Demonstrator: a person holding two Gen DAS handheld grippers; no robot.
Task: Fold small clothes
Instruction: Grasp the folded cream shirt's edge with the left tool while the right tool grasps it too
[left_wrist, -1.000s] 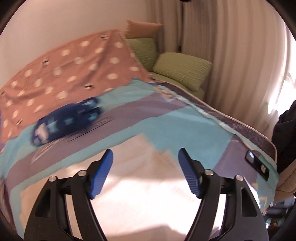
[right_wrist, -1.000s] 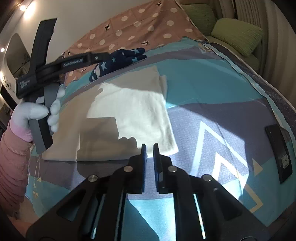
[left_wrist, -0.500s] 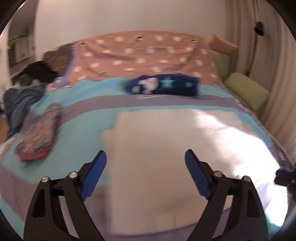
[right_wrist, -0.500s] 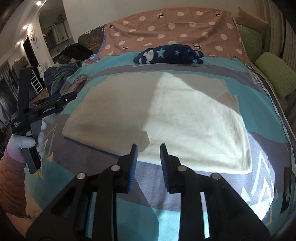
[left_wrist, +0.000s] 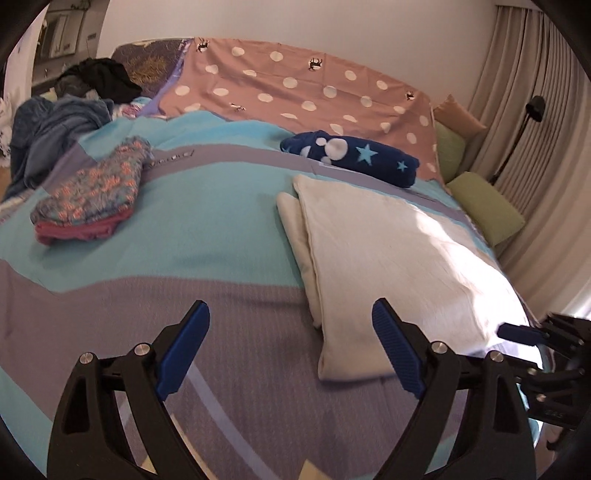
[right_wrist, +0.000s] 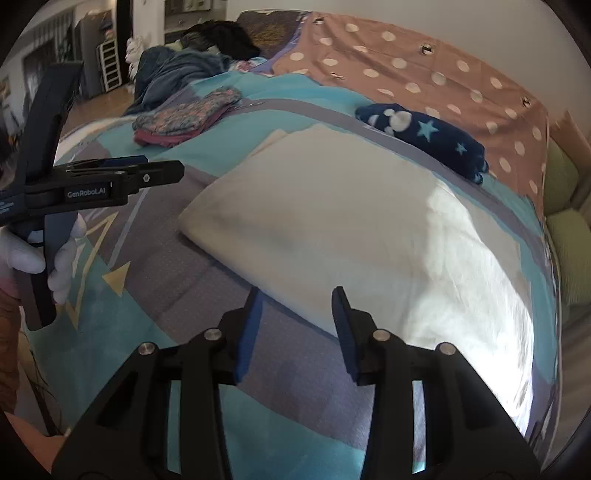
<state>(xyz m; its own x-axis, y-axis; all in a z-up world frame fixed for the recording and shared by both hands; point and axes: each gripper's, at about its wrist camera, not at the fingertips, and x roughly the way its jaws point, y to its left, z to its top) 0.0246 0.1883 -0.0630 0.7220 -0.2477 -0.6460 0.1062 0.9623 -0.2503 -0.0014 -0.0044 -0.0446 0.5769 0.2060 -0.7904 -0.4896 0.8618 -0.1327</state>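
A cream cloth (left_wrist: 388, 258), folded into a rectangle, lies flat on the bedspread, partly in bright sun. My left gripper (left_wrist: 290, 347) hangs open over bare bedspread, and the cloth's near left corner lies just inside its right finger. In the right wrist view the cream cloth (right_wrist: 332, 221) fills the middle. My right gripper (right_wrist: 297, 328) is over its near edge with its jaws opening and nothing pressed between them. The left gripper (right_wrist: 159, 170) shows side-on at the left, held by a white-gloved hand (right_wrist: 22, 254). The right gripper's blue tip (left_wrist: 517, 332) shows at the cloth's right end.
A rolled navy cloth with stars (left_wrist: 351, 155) lies behind the cream one. A folded floral garment (left_wrist: 92, 192) sits far left, with a heap of dark clothes (left_wrist: 55, 122) beyond it. Green cushions (left_wrist: 484, 210) and curtains line the right side; a pink dotted cover (left_wrist: 295, 85) spans the back.
Both views swung across the bed, so the cream cloth now lies right of my left gripper. My right jaws went from shut to parted, and the left jaws widened a little.
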